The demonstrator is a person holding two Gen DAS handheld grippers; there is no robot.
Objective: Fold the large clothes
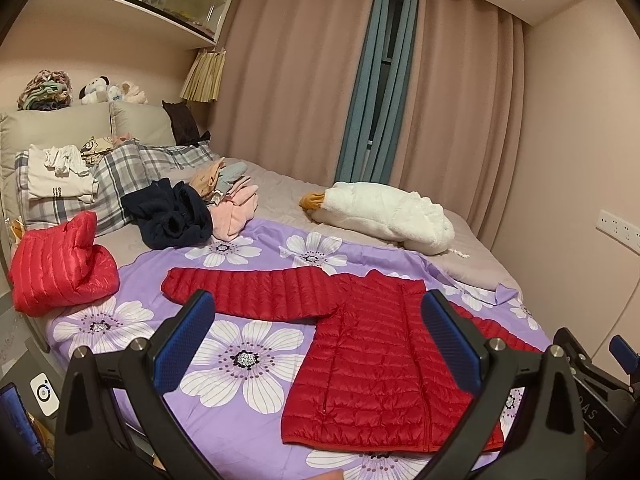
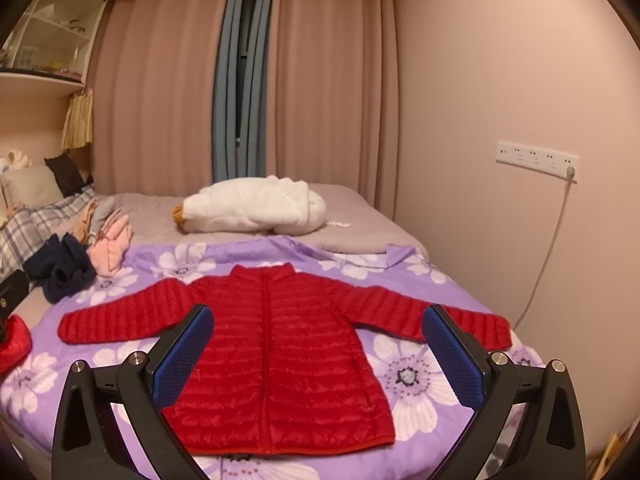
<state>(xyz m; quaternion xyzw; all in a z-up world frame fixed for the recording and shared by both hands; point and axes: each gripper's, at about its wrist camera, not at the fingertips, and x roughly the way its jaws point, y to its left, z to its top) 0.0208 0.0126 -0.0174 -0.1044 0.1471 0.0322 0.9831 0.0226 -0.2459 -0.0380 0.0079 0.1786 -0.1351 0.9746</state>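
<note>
— While both tools hang above the bed, where's the red puffer jacket [image 2: 280, 352]?

— Spread flat, front up, sleeves out, on the purple floral sheet [image 2: 420, 384] at the near end.

— The left hand-held gripper [image 1: 318, 340]?

— Fingers spread wide, pinching nothing. The right hand-held gripper [image 2: 318, 340] is the same.

— Anything else?

— A second red jacket [image 1: 60, 268] bunched far left; a white plush toy [image 2: 256, 210] beyond.

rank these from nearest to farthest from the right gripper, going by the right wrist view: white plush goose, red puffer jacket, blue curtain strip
1. red puffer jacket: spread flat on the floral sheet, directly under the open right gripper.
2. white plush goose: lying mid-bed, beyond the jacket's collar.
3. blue curtain strip: hanging at the far wall, behind the bed.
</note>
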